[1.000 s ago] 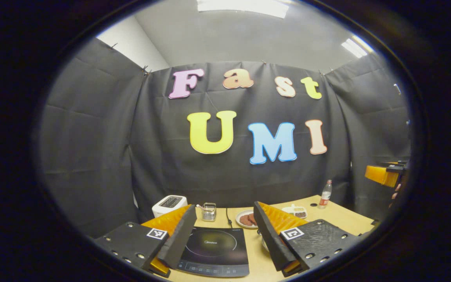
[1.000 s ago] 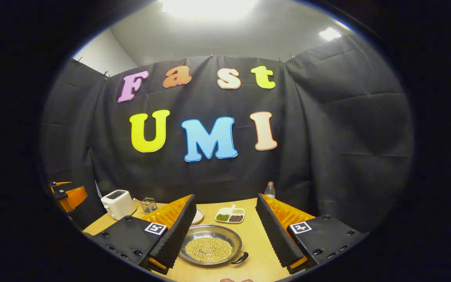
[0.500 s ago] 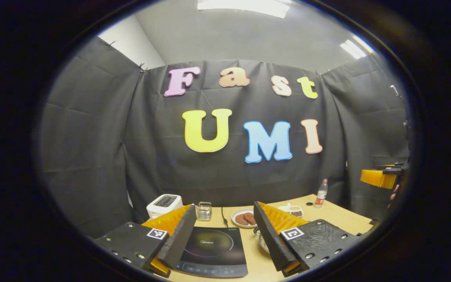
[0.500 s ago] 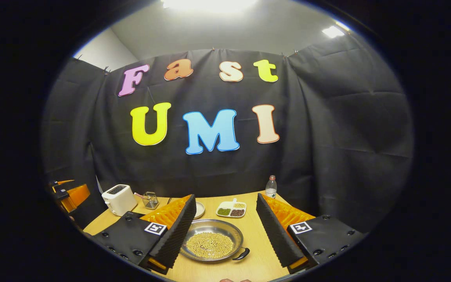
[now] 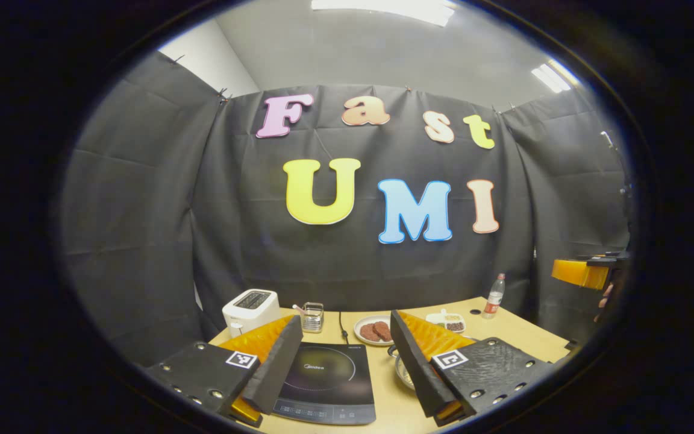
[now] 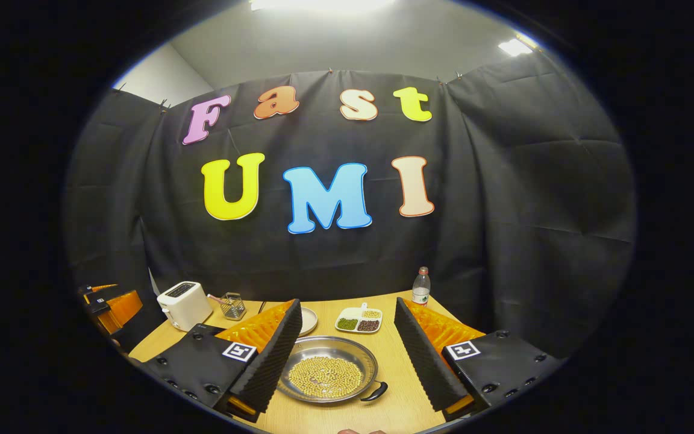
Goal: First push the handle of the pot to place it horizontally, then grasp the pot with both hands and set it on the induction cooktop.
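Observation:
In the right gripper view, a shallow steel pot (image 6: pixel 329 377) full of yellow beans sits on the wooden table, its black handle (image 6: pixel 375 392) pointing toward the near right. My right gripper (image 6: pixel 347 355) hangs open above it, holding nothing. In the left gripper view, the black induction cooktop (image 5: pixel 326 383) lies flat between the fingers of my open left gripper (image 5: pixel 344 361), which is also above the table. A sliver of the pot (image 5: pixel 401 372) peeks out just right of the cooktop, behind the right finger. The left gripper (image 6: pixel 109 304) also shows at the right view's left edge.
A white toaster (image 5: pixel 250 308), a small wire basket (image 5: pixel 312 316), a plate of brown patties (image 5: pixel 374 330), a divided dish of beans (image 6: pixel 359 320) and a water bottle (image 6: pixel 421 287) stand along the back of the table (image 6: pixel 395 410). A black cord (image 5: pixel 342 325) runs to the cooktop.
Both views have tilted down a little, so more of the table shows. The pot and cooktop have not moved, and both grippers stay open.

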Demonstrator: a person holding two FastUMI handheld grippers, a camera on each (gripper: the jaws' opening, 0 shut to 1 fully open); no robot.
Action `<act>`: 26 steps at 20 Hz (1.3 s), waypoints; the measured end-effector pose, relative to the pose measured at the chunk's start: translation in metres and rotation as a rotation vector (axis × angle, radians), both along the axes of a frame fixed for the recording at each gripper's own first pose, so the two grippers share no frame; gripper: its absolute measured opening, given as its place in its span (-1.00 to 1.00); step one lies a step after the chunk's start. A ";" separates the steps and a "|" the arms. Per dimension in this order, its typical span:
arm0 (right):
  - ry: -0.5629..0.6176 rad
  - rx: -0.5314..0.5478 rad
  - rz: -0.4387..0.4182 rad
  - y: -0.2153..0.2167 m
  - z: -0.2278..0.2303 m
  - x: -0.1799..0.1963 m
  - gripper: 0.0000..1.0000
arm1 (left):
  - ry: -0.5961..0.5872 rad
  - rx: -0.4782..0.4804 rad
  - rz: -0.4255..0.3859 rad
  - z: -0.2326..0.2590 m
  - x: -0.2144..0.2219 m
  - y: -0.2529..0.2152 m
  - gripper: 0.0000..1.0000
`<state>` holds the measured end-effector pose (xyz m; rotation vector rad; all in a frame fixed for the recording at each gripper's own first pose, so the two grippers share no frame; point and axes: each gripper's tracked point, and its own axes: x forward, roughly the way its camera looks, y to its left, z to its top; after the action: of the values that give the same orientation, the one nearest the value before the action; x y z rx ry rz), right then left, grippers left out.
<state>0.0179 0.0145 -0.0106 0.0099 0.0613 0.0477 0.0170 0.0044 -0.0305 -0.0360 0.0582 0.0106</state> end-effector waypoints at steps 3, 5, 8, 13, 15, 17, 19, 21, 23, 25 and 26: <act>0.021 -0.002 -0.001 0.001 -0.005 0.005 0.96 | 0.012 -0.002 0.006 -0.005 0.002 0.001 0.79; 0.028 0.005 0.007 0.003 -0.002 0.010 0.96 | 0.026 0.000 0.007 -0.013 0.003 0.001 0.79; 0.034 -0.010 0.014 0.003 0.000 0.020 0.96 | 0.035 0.030 -0.002 -0.020 0.003 -0.004 0.79; 0.101 -0.024 0.071 0.021 -0.010 0.031 0.96 | 0.036 0.015 -0.015 -0.023 0.005 -0.008 0.79; 0.157 -0.027 0.104 0.029 -0.018 0.033 0.96 | 0.033 0.029 -0.011 -0.021 0.004 -0.005 0.79; 0.197 -0.031 0.126 0.035 -0.025 0.035 0.96 | 0.038 0.039 -0.010 -0.022 0.005 -0.003 0.75; 0.230 -0.043 0.135 0.037 -0.033 0.037 0.96 | 0.041 0.041 -0.012 -0.022 0.006 -0.001 0.79; 0.264 -0.060 0.147 0.041 -0.041 0.041 0.79 | 0.045 0.049 -0.004 -0.021 0.006 0.004 0.75; 0.292 -0.082 0.154 0.043 -0.049 0.043 0.25 | 0.058 0.048 0.010 -0.024 0.008 0.006 0.79; 0.319 -0.096 0.168 0.046 -0.056 0.048 -0.02 | 0.064 0.039 0.021 -0.023 0.008 0.006 0.79; 0.332 -0.103 0.181 0.047 -0.060 0.050 -0.23 | 0.067 0.037 0.026 -0.022 0.009 0.005 0.79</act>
<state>0.0679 0.0616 -0.0709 -0.0906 0.3966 0.2237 0.0259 0.0089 -0.0527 0.0010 0.1243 0.0389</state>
